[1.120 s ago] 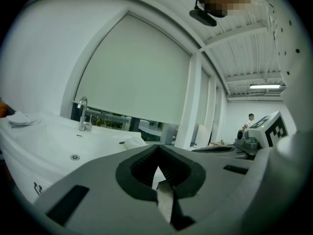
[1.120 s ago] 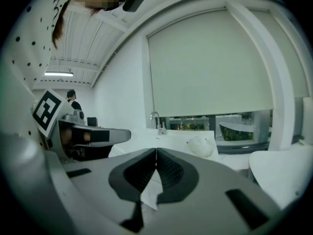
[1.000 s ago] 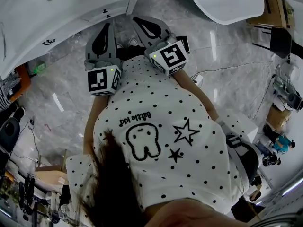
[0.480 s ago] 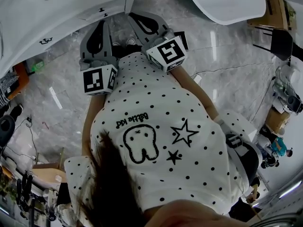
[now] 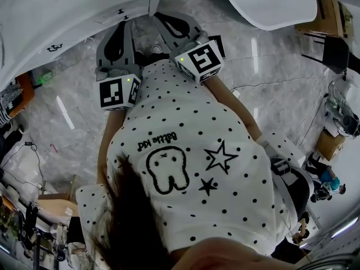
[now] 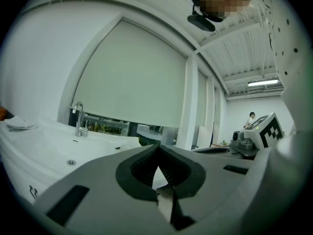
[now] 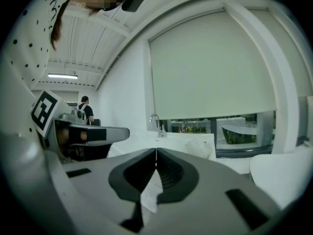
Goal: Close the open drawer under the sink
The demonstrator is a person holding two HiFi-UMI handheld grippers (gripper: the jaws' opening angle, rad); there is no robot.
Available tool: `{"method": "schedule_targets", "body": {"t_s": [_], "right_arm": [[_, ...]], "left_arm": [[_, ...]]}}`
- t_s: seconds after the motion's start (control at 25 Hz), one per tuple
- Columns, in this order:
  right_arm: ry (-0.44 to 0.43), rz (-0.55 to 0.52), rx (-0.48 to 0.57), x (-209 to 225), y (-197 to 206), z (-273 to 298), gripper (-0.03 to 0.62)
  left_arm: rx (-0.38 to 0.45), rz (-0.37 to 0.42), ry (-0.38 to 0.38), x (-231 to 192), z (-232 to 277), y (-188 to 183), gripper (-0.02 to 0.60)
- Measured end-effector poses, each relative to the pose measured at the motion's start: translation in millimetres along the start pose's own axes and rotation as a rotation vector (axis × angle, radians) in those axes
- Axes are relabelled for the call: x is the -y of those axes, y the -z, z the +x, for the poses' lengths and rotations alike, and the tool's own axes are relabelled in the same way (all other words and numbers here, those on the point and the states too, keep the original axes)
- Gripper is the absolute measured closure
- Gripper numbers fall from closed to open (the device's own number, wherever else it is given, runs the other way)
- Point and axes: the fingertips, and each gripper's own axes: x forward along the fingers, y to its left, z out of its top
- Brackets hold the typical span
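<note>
We hold both claws side by side before our dotted shirt (image 5: pixel 185 151), pointing nearly level toward the white sink (image 5: pixel 67 10); the left claw (image 6: pixel 157 148) is clenched, its tips meeting with nothing between them; the right claw (image 7: pixel 156 151) is clenched and empty too; in the head view the left claw's tips lie near the sink's front edge, the right claw just beside it; a chrome tap (image 6: pixel 78 119) stands at the sink's far edge; the drawer under the sink we cannot make out in any view, since the sink's top hides that place from above; grey marbled floor (image 5: pixel 73 111) lies below
</note>
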Motion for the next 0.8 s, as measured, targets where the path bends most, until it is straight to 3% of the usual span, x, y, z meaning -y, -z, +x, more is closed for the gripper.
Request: {"method": "schedule_targets", "body": {"t_s": [0.8], "right_arm": [[0.006,0.009,-0.015,4.4,1.6,10.7,0.58]], "left_arm": [[-0.029,-0.002,0.01,-6.6,7.8,2.5,0.577]]}}
